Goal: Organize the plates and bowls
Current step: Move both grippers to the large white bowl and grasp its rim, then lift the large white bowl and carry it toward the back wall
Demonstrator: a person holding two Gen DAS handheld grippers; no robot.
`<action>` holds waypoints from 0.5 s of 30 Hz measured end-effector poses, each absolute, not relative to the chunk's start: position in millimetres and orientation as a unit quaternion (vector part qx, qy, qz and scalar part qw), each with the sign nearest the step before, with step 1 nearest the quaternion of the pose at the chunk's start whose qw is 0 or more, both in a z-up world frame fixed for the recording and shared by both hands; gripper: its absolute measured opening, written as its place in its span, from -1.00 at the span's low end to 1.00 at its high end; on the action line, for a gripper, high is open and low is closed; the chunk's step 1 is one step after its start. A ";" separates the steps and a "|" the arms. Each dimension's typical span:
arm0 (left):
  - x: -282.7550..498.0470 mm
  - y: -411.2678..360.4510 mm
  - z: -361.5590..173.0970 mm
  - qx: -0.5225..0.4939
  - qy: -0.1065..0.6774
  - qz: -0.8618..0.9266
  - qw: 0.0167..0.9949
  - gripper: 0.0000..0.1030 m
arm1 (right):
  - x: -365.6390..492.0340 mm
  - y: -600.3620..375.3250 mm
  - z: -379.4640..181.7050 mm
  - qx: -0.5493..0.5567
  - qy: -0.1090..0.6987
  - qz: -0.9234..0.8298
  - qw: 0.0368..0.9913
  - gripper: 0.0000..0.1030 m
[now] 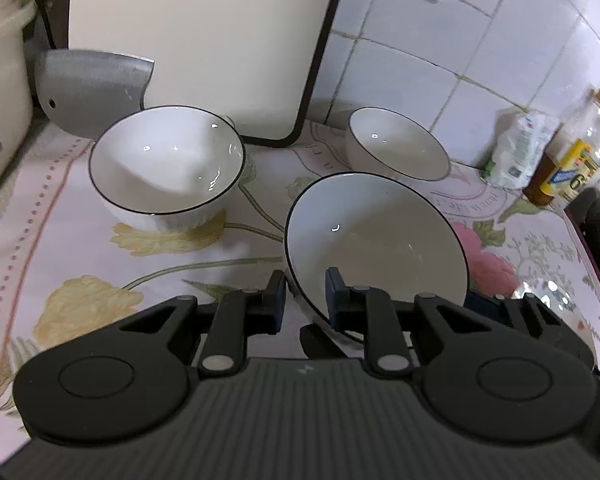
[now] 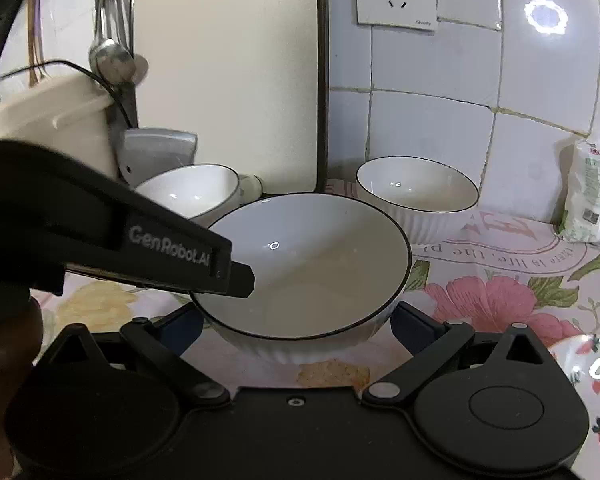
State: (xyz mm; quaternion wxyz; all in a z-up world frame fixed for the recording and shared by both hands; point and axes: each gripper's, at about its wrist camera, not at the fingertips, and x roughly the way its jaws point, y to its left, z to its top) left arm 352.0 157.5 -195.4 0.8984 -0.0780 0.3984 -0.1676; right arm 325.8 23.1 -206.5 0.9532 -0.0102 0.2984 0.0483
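Floral tablecloth [image 1: 80, 240]; left gripper [image 1: 304, 300] pinches near bowl [image 1: 380, 240] rim

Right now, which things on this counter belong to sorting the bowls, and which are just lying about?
Part of the job:
- near bowl, its rim between the left gripper jaws
- back-left bowl
- back-right bowl
- right gripper, open around the near bowl

Just lying about:
- cleaver
- cutting board
- bottles
- white packet
- hanging spoons
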 end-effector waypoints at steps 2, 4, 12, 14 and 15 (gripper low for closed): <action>341.9 156.6 -187.5 -0.072 0.401 -0.167 0.898 -0.63 | 316.2 23.1 -199.9 -0.008 0.298 0.054 0.953 0.97; 328.2 155.3 -178.7 -0.063 0.400 -0.166 0.899 -0.63 | 305.6 23.0 -193.5 -0.006 0.296 0.058 0.953 0.97; 281.4 149.4 -161.4 -0.045 0.418 -0.158 0.893 -0.63 | 250.5 22.0 -177.5 -0.010 0.279 0.079 0.957 0.95; 273.6 149.6 -161.8 -0.046 0.424 -0.152 0.891 -0.63 | 237.6 21.2 -176.1 -0.019 0.270 0.085 0.959 0.95; 269.3 150.1 -162.9 -0.047 0.427 -0.149 0.891 -0.63 | 233.0 20.8 -175.3 -0.024 0.267 0.090 0.959 0.94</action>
